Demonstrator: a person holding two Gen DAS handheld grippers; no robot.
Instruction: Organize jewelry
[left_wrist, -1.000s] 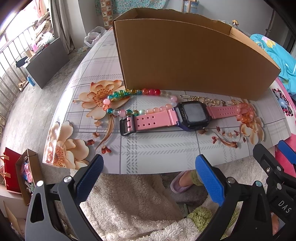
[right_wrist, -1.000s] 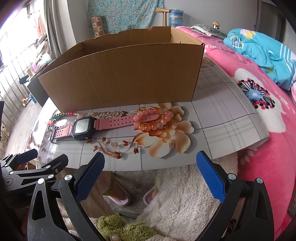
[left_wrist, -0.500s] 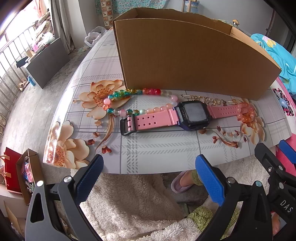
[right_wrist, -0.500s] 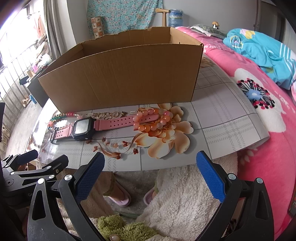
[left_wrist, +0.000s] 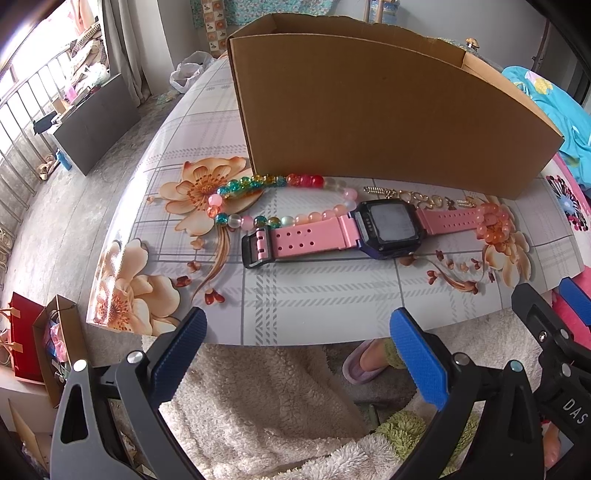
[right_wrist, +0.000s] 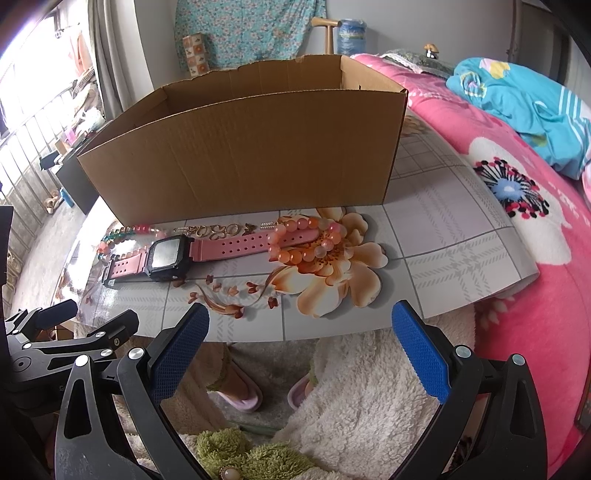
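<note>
Left wrist view: nothing has shifted since a second ago, so sorting has not begun. Left gripper (left_wrist: 295, 343) and right gripper (right_wrist: 299, 336) hover with fingers apart, empty. Watch (left_wrist: 373, 232), bead bracelets (left_wrist: 273, 199) and chain (right_wrist: 221, 229) lie before the box (right_wrist: 258, 155); contents hidden.

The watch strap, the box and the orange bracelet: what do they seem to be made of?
Watch strap: matte pink, evenly punched holes, probably rubber or silicone. Box: plain brown corrugated cardboard, with faint ribs and a torn top edge. Orange bracelet: glossy translucent round beads, glass or plastic; the pictures cannot settle which.
</note>
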